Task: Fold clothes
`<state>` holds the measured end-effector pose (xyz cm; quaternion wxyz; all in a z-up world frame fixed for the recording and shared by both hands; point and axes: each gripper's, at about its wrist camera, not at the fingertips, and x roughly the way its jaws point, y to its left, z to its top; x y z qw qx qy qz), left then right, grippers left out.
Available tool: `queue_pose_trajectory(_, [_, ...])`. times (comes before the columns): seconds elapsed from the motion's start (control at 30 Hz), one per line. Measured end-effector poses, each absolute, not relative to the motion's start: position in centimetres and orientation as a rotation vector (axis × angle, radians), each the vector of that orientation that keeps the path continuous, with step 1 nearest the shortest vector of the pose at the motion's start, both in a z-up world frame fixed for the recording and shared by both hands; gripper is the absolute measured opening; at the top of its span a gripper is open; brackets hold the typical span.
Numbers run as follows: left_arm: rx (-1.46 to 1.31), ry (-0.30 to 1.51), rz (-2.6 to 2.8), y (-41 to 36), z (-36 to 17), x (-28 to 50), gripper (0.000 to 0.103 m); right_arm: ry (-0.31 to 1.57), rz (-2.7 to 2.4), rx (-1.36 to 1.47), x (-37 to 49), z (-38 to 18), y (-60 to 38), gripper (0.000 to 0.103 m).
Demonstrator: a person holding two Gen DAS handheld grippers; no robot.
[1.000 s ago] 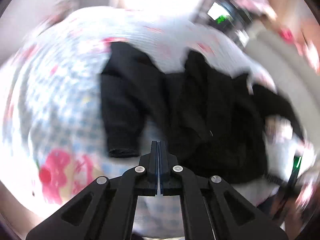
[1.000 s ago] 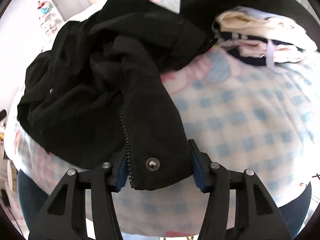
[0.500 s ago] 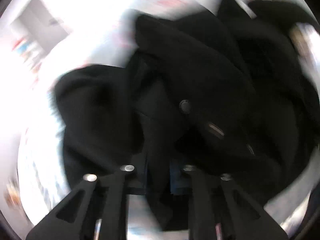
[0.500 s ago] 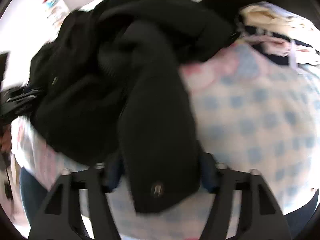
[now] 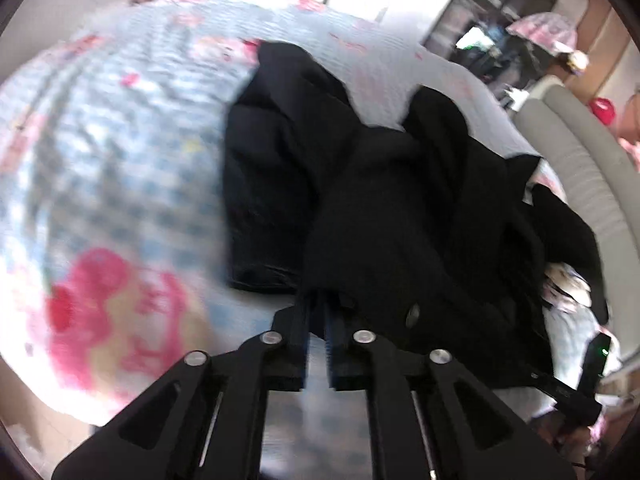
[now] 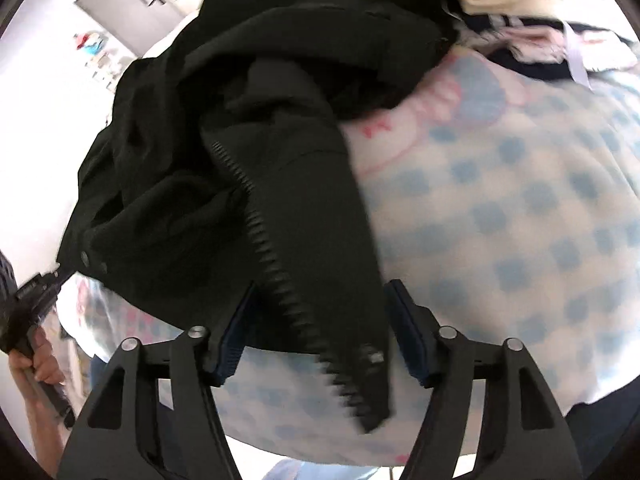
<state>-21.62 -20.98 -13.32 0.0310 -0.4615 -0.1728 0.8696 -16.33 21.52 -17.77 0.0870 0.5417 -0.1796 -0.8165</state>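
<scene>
**A:** Here's the black zip jacket (image 5: 384,200), lying crumpled on the bed (image 5: 120,152), and the left gripper (image 5: 318,312) has its jaws nearly pressed together on a fold of the hem at 6 o'clock in its view.

**B:** Thin bite, though. I'd judge that pinch could slide off if the jacket gets lifted fast, because the fabric looks heavy and bunched.

**A:** Over on the right wrist view, the right gripper (image 6: 316,332) is spread wide, with the zipper edge (image 6: 280,264) draped between the fingers. Not clamped at all.

**B:** That's the other risk. If it closes there, the teeth and the snap (image 6: 376,358) could sit under the pads, and the grip may skew or slip.

**A:** And the sleeves look tangled toward 12 o'clock, so pulling one corner might drag the whole heap rather than flatten it.

**B:** Watch the pile of other clothes (image 6: 532,20) at 1 o'clock too; the jacket touches it and could pull it along.

**A:** Surface is soft: a blue-checked quilt with pink cartoon prints, puffy, so it won't give crisp creases.

**B:** Room's a bedroom, grey door (image 6: 132,4) at 11 o'clock, padded grey bed frame (image 5: 576,160) at 3 o'clock from the left.
</scene>
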Motion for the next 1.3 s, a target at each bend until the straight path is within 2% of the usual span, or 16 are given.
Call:
queue_pose_trajectory(0.07, [-1.407, -0.403, 2.702, -20.0, -13.0, -22.5, 0.045, -0.590, -2.404, 1.581, -16.2, -17.7, 21.3, 0.070])
queue_pose_trajectory(0.17, [-1.381, -0.281, 2.701, -18.5, -12.7, -25.2, 0.045, -0.686, -2.340, 1.506, -16.8, -17.8, 20.9, 0.065])
queue_pose_trajectory(0.27, [-1.329, -0.383, 2.640, -17.9, -11.6, -27.8, 0.046, -0.819, -2.291, 1.446, -17.8, -18.3, 20.8, 0.063])
queue_pose_trajectory(0.37, [-1.373, -0.522, 2.560, -17.9, -12.8, -30.0, 0.063, -1.034, -2.236, 1.412, -18.1, -19.4, 21.2, 0.069])
queue_pose_trajectory(0.43, [-1.411, -0.613, 2.503, -17.9, -13.8, -31.4, 0.056, -1.095, -2.208, 1.392, -18.0, -19.6, 21.4, 0.055])
queue_pose_trajectory(0.47, [-1.429, -0.658, 2.473, -17.9, -14.3, -32.1, 0.017, -1.101, -2.216, 1.366, -17.6, -18.9, 21.8, 0.039])
queue_pose_trajectory(0.5, [-1.438, -0.700, 2.463, -18.2, -14.6, -32.3, 0.003, -1.107, -2.223, 1.341, -17.2, -18.2, 22.2, 0.033])
queue_pose_trajectory(0.57, [-1.329, -0.741, 2.481, -18.5, -13.1, -31.0, 0.003, -1.073, -2.279, 1.286, -16.1, -16.2, 23.1, 0.026])
queue_pose_trajectory(0.73, [-1.104, -0.775, 2.545, -19.2, -8.2, -27.7, 0.003, -0.587, -2.620, 1.238, -13.2, -10.1, 25.4, 0.014])
queue_pose_trajectory(0.8, [-1.023, -0.761, 2.553, -19.2, -6.0, -25.5, 0.003, -0.497, -2.673, 1.187, -16.0, -7.1, 22.9, 0.012])
queue_pose_trajectory(0.9, [-0.912, -0.777, 2.509, -20.0, -3.6, -21.5, 0.002, -0.514, -2.689, 0.962, -16.4, -6.8, 25.1, 0.012])
queue_pose_trajectory(1.0, [-0.912, -0.801, 2.536, -21.5, -4.3, -17.1, 0.002, -0.543, -2.634, 0.917, -15.1, -6.1, 23.8, 0.012])
queue_pose_trajectory(1.07, [-1.028, -0.867, 2.519, -22.6, -6.6, -15.6, 0.002, -0.556, -2.601, 1.002, -14.3, -7.6, 23.6, 0.013])
queue_pose_trajectory(1.2, [-1.236, -0.959, 2.469, -23.6, -12.2, -14.2, 0.002, -0.710, -2.398, 1.402, -14.2, -16.4, 23.1, 0.033])
queue_pose_trajectory(1.23, [-1.277, -0.949, 2.462, -23.3, -13.3, -14.2, 0.002, -0.712, -2.372, 1.483, -13.8, -18.3, 22.9, 0.034])
queue_pose_trajectory(1.3, [-1.351, -0.926, 2.459, -22.9, -15.0, -14.2, 0.004, -0.700, -2.340, 1.605, -13.1, -21.3, 22.5, 0.048])
